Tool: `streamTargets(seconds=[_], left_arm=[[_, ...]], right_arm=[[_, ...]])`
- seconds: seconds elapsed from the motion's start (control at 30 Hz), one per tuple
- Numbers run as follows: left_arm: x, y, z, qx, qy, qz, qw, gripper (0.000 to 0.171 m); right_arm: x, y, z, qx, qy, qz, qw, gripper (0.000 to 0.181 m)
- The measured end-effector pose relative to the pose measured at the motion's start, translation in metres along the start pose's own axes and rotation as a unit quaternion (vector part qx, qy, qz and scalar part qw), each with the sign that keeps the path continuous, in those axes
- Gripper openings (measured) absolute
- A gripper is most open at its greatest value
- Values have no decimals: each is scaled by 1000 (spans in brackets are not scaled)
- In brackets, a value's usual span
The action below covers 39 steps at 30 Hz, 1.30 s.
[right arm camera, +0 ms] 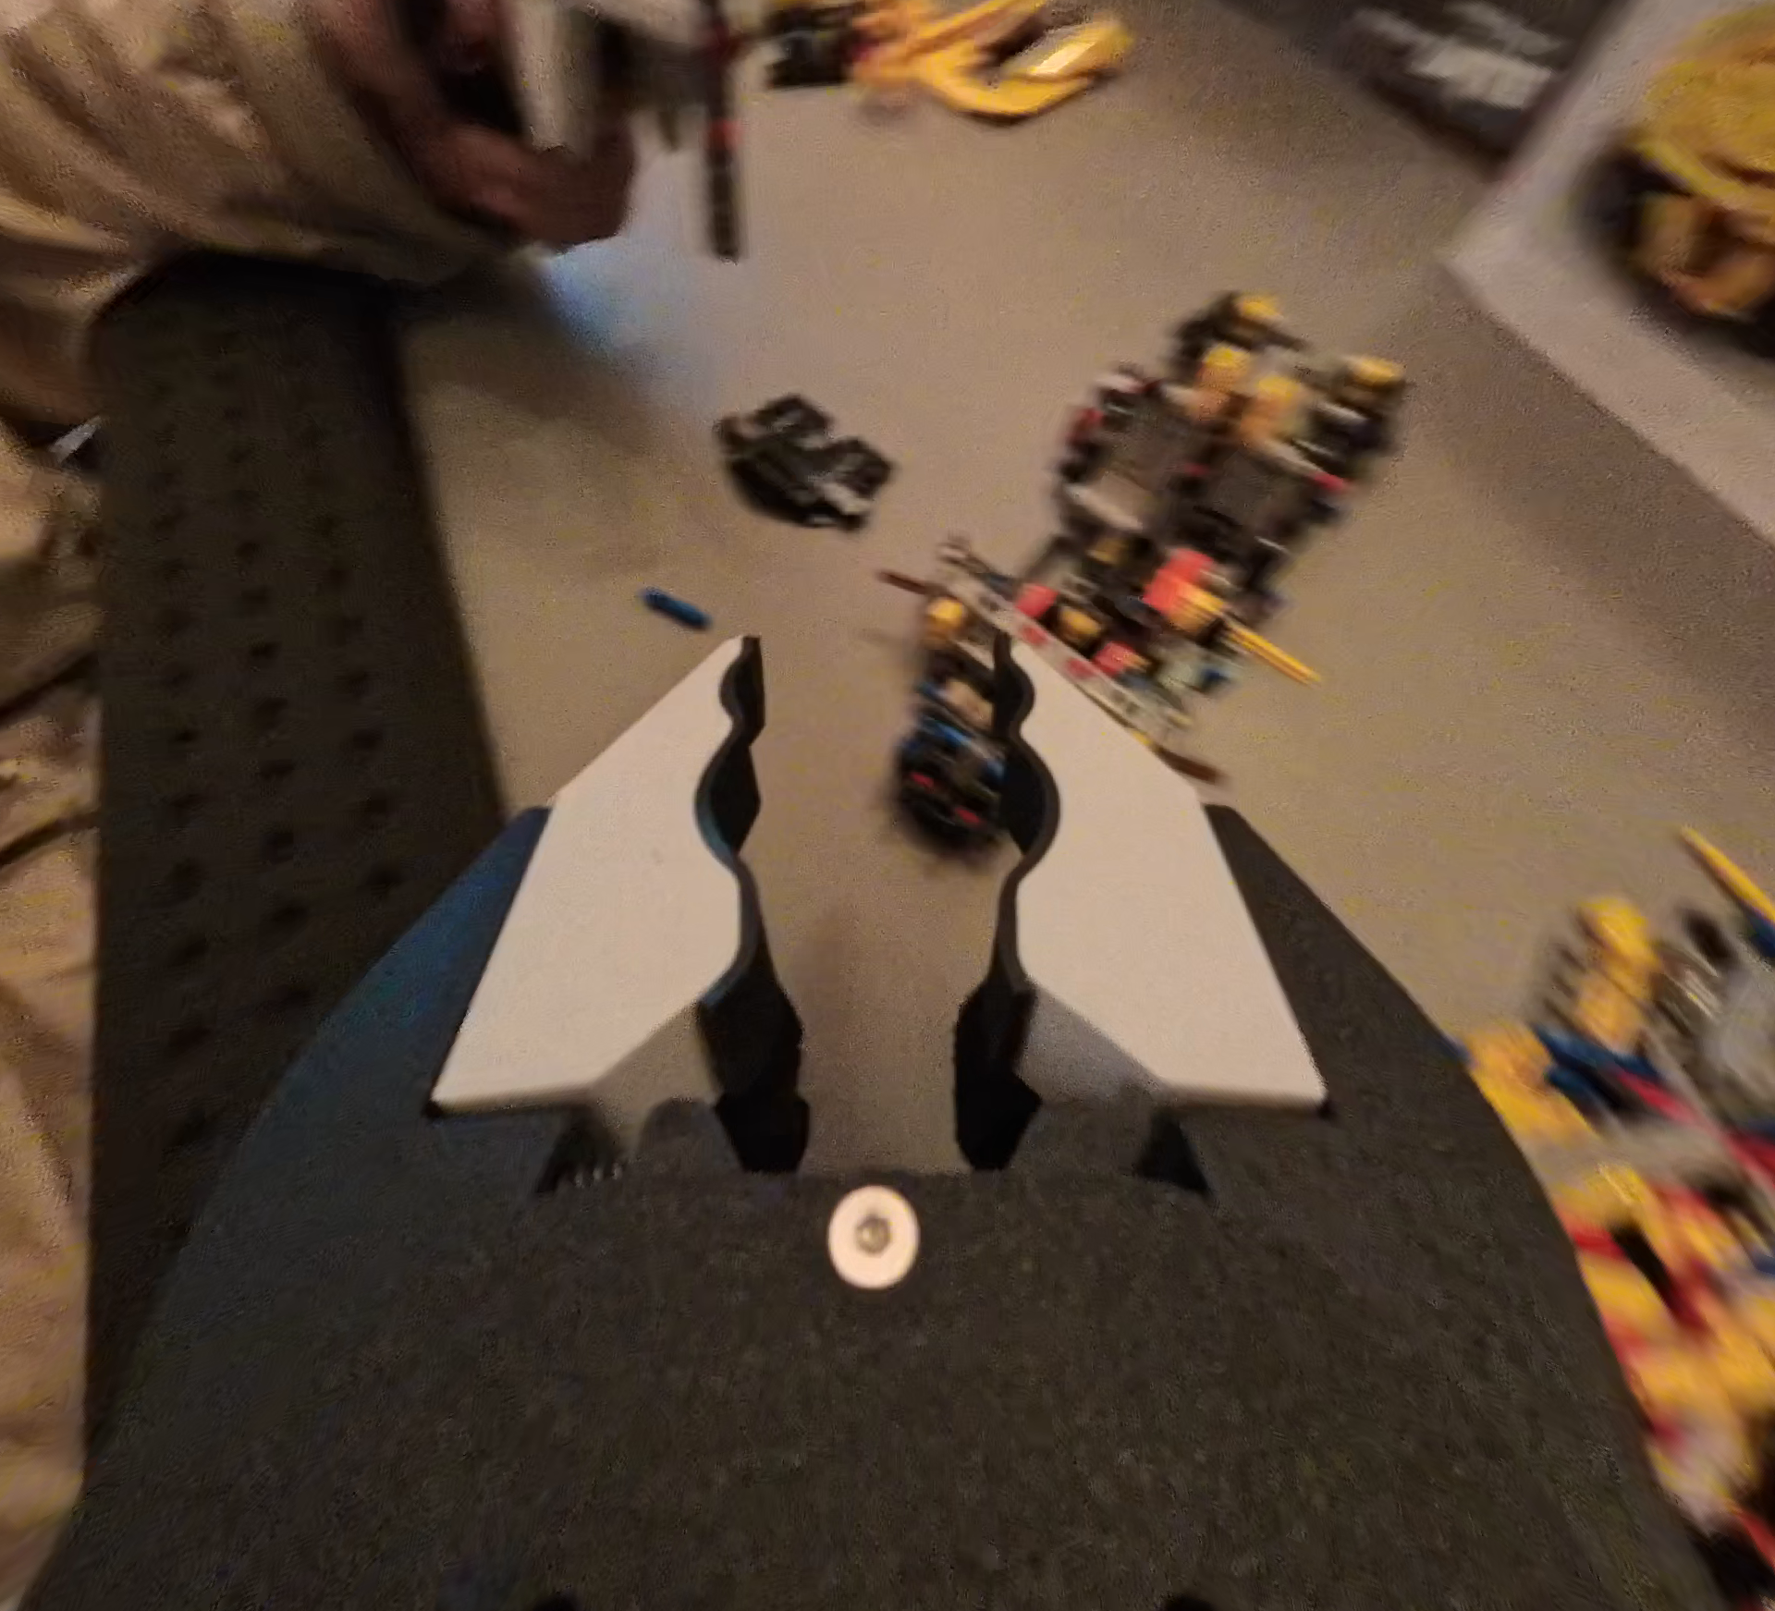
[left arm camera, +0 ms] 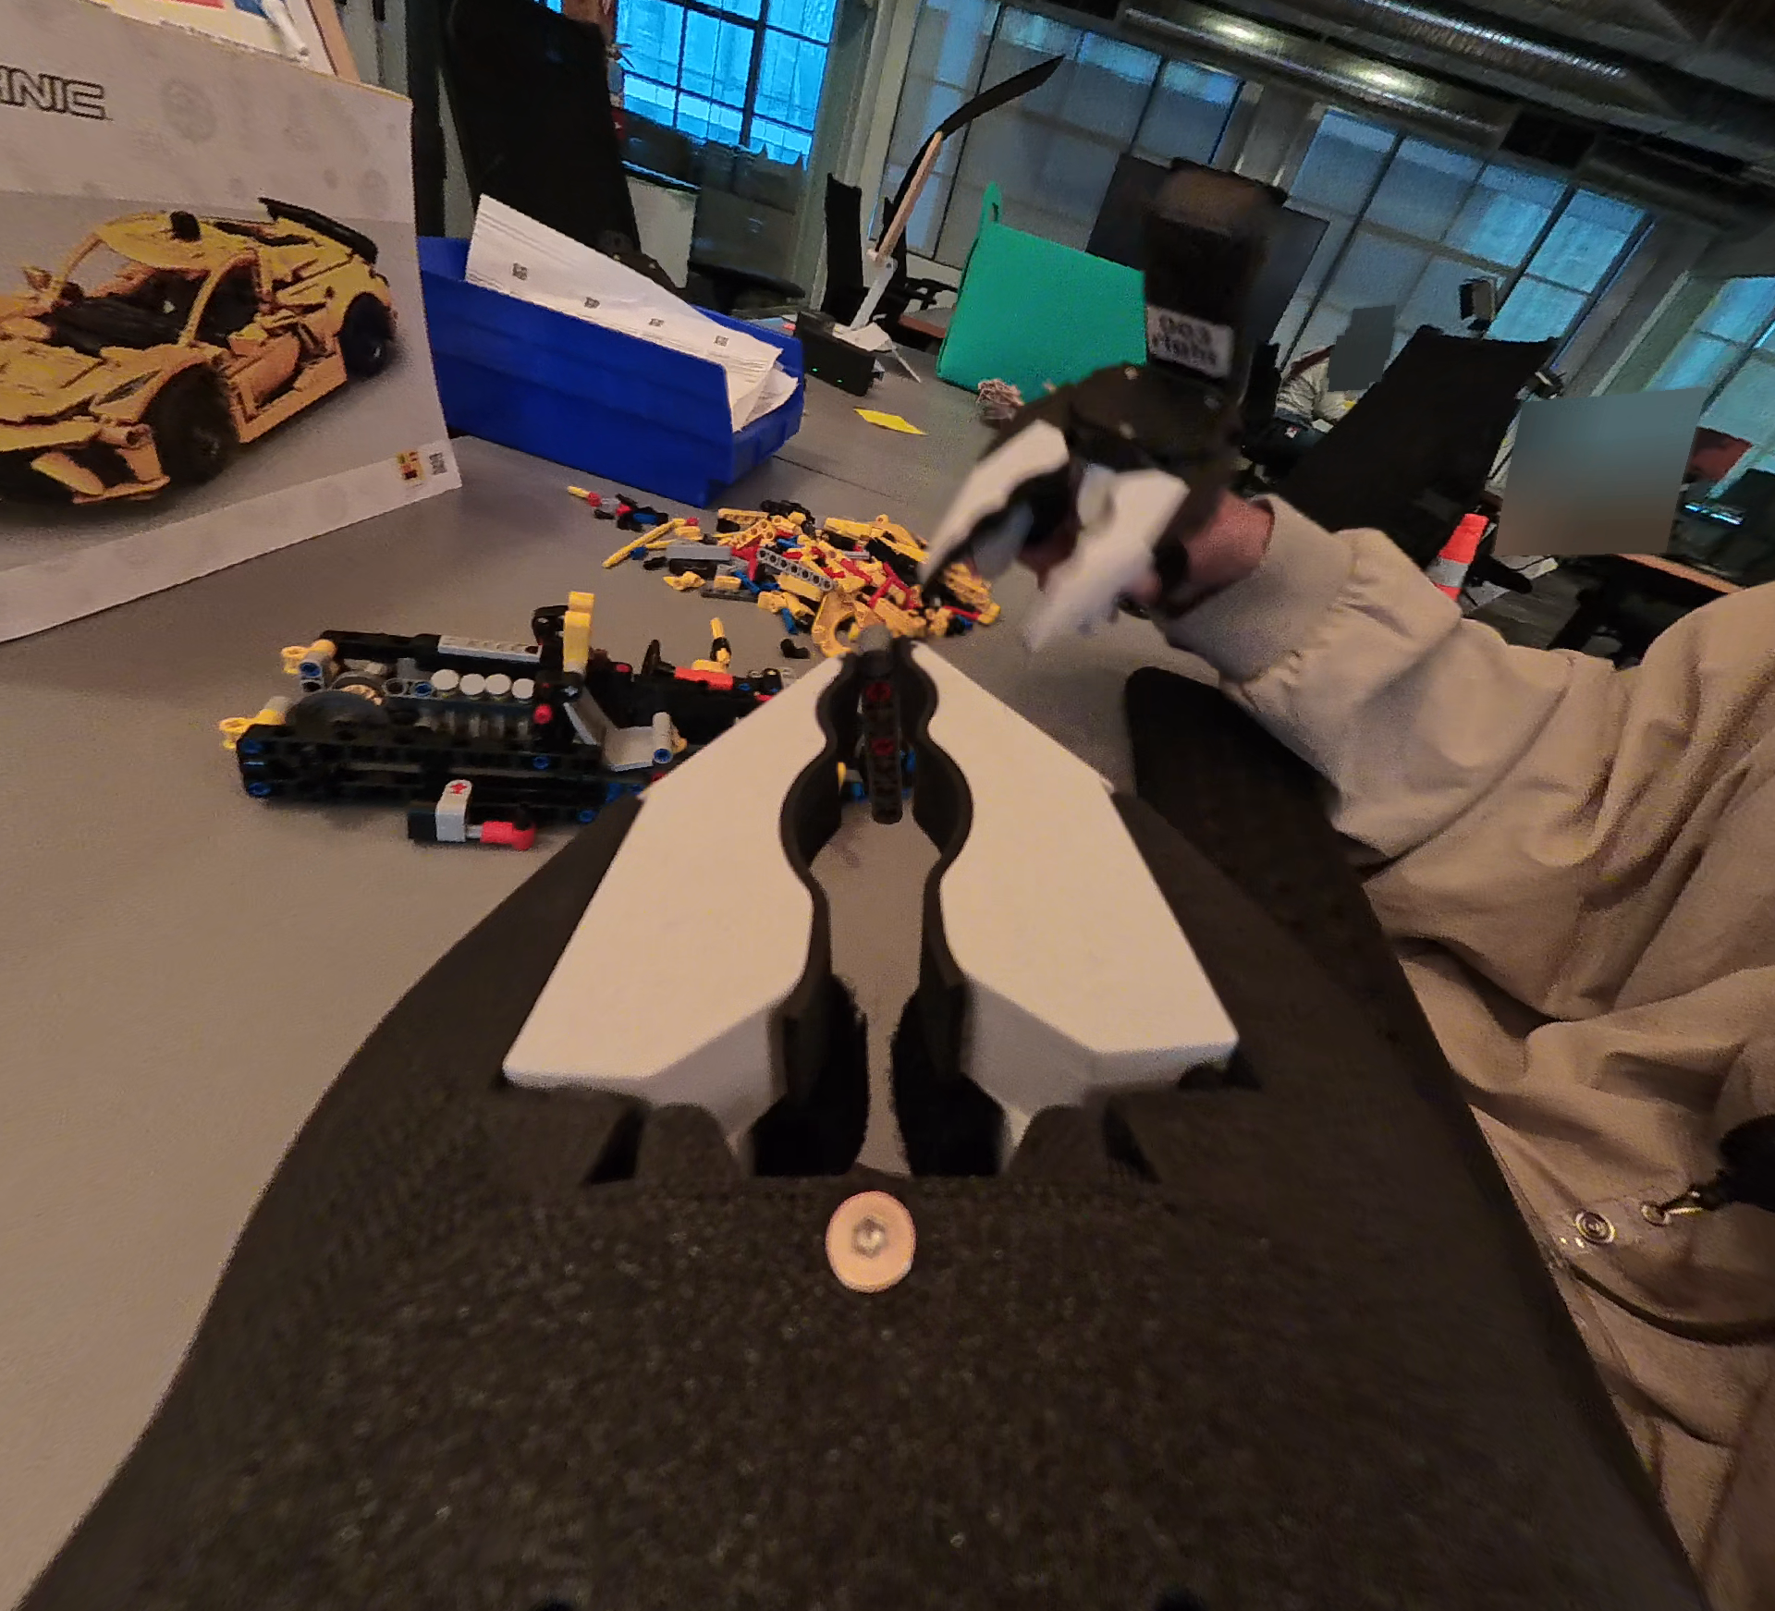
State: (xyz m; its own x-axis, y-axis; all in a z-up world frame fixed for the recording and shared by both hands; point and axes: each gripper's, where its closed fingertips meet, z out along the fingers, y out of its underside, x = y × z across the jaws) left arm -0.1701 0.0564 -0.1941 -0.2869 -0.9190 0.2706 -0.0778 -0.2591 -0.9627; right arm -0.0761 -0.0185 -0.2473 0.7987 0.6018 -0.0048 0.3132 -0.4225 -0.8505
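Observation:
My left gripper (left arm camera: 879, 662) is shut on a long black beam with red pins (left arm camera: 884, 739), held above the grey table (left arm camera: 192, 941). It also shows blurred in the right wrist view (right arm camera: 730, 19), with the beam (right arm camera: 722, 153) hanging down from it. My right gripper (right arm camera: 879, 662) is open and empty, above the near end of a partly built black and yellow chassis (right arm camera: 1210, 489). In the left wrist view the right gripper (left arm camera: 999, 585) hangs over a pile of loose yellow, red and black parts (left arm camera: 816, 566). The chassis (left arm camera: 451, 729) lies left of my left gripper.
A booklet with a yellow car picture (left arm camera: 192, 336) and a blue bin of papers (left arm camera: 595, 393) stand at the back left. A small black piece (right arm camera: 807, 461) and a blue pin (right arm camera: 672, 607) lie on the table. Yellow panels (right arm camera: 989, 48) lie far off; more loose parts (right arm camera: 1652, 1133) lie right.

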Motion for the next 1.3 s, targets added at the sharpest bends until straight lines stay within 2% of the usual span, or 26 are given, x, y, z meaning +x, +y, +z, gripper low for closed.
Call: streamTargets(seconds=[0.03, 0.07, 0.13, 0.17, 0.23, 0.4, 0.47, 0.57, 0.6, 0.67, 0.73, 0.77, 0.83, 0.93, 1.03, 1.1, 1.17, 1.2, 1.27, 1.3], left_arm=[[0, 1, 0, -1, 2, -1, 1000, 7], [0, 1, 0, -4, 4, -3, 1000, 7], [0, 3, 0, -8, 4, -2, 1000, 7], [1, 3, 0, -10, 6, -1, 1000, 7], [5, 3, 1, -11, 10, 5, 1000, 7], [11, 3, 3, -8, 33, -12, 999, 7], [13, 0, 2, 1, 44, -28, 999, 7], [19, -9, -2, 27, 79, -62, 995, 7], [21, -12, -4, 36, 94, -78, 992, 7], [21, -18, -8, 53, 107, -100, 988, 7], [20, -20, -10, 61, 114, -113, 985, 7], [20, -22, -10, 64, 117, -119, 984, 7], [16, -24, -12, 71, 110, -123, 984, 7], [6, -30, -18, 88, 103, -143, 980, 7], [-12, -38, -27, 121, 94, -191, 970, 7], [-29, -42, -35, 143, 73, -217, 963, 7], [-54, -48, -50, 164, 24, -227, 960, 7], [-72, -50, -61, 170, -23, -222, 960, 7], [-117, -55, -99, 181, -157, -200, 950, 7], [-141, -57, -126, 188, -238, -185, 935, 7]], right_arm=[[-32, 3, 24, -27, -59, -48, 997, 41], [-53, 13, 46, -61, -86, -85, 991, 38], [-58, 42, 75, -134, -75, -127, 980, 32], [-59, 41, 83, -130, -70, -127, 981, 29], [-64, 33, 86, -102, -78, -122, 984, 19], [-74, 37, 94, -101, -109, -95, 984, 21], [-69, 36, 95, -100, -101, -85, 986, 9], [-63, 37, 94, -112, -86, -97, 985, 3], [-56, 34, 91, -113, -65, -100, 986, 4], [-37, 17, 74, -67, -26, -97, 993, 3], [-6, 5, 43, -32, 21, -65, 997, 3], [14, 8, 24, -35, 54, -42, 997, 2], [62, 24, -21, -54, 143, 4, 988, 3], [131, 74, -92, -84, 301, 96, 945, 3], [152, 111, -118, -91, 343, 168, 920, 3], [156, 111, -116, -67, 341, 168, 922, 3], [156, 112, -110, -66, 337, 168, 924, 4], [157, 116, -109, -82, 340, 167, 922, 5], [157, 118, -106, -98, 344, 160, 920, 14], [157, 115, -107, -97, 349, 155, 919, 14]])
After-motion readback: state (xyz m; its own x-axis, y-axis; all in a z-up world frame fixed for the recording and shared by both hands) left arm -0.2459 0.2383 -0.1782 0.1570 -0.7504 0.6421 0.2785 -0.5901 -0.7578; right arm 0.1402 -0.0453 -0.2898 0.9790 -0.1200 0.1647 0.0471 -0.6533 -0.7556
